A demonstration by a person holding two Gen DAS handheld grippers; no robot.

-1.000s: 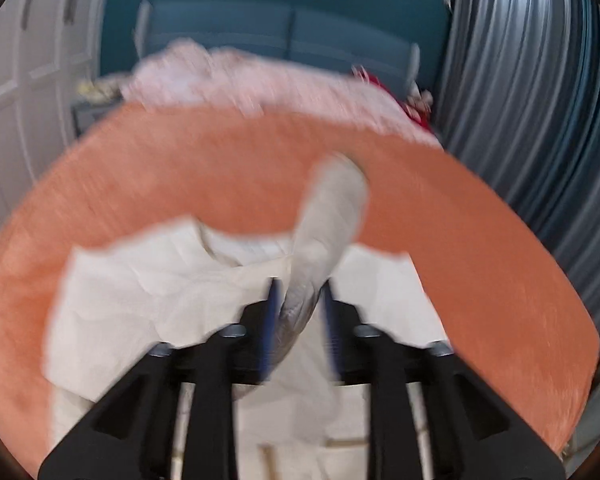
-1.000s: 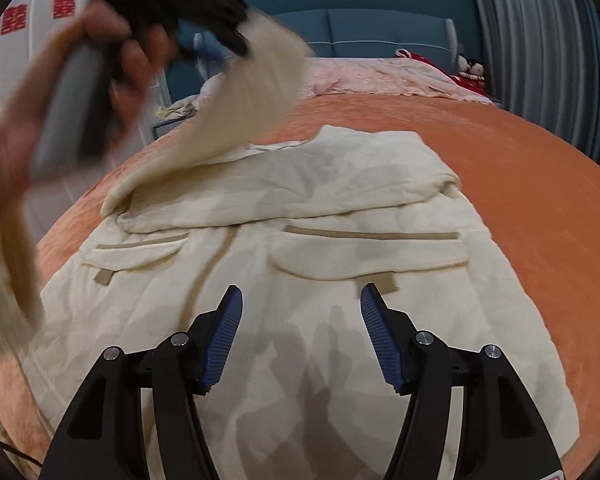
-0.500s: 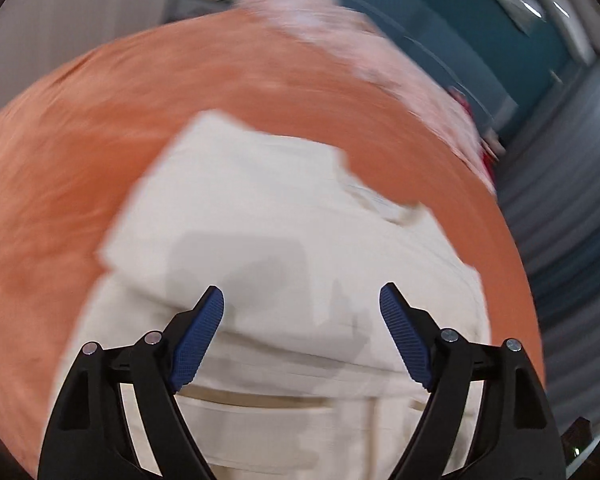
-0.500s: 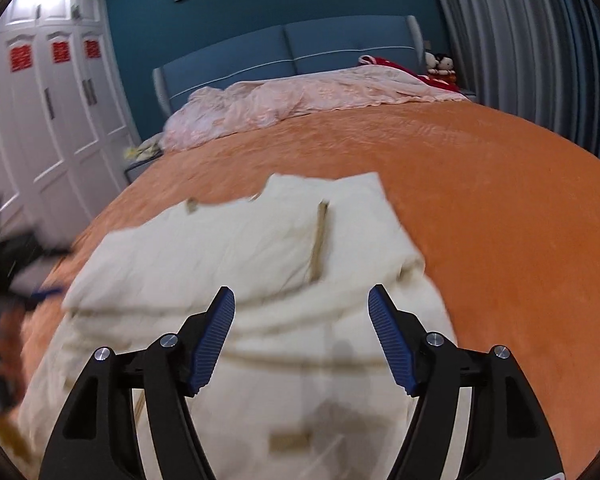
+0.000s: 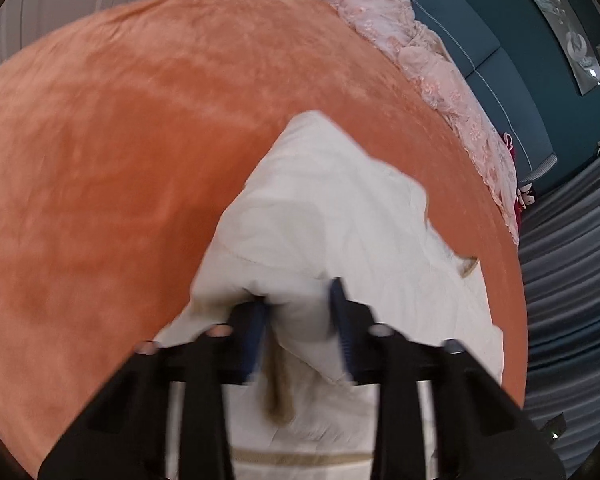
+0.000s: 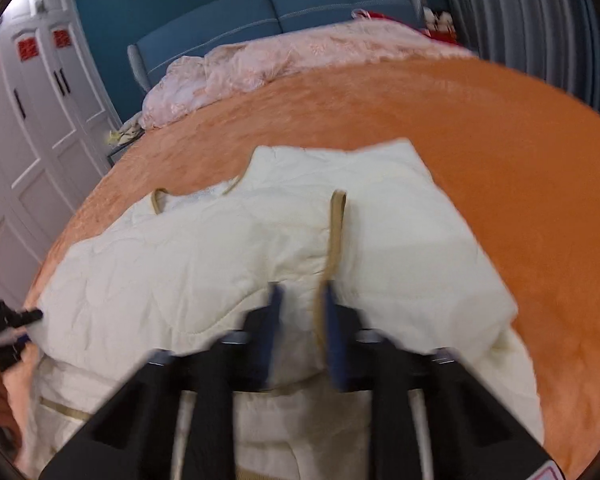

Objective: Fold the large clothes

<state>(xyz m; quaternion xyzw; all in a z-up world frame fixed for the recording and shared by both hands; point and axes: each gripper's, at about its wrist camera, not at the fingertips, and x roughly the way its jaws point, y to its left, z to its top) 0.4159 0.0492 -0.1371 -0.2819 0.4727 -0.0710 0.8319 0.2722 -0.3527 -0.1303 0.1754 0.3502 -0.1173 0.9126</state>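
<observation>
An orange bedspread (image 6: 500,152) covers the whole bed, and the cream quilted jacket (image 6: 204,264) lies spread on the near part of it, sleeves already laid across the body. It looks puffy, soft and light but bulky, likely to spring open, so the thick folded edges seem the best hold. The left gripper (image 5: 300,320) pinches a bunched fold at the jacket's left side, and the right gripper (image 6: 302,312) has its jaws narrowed around the tan-trimmed edge (image 6: 336,232).
</observation>
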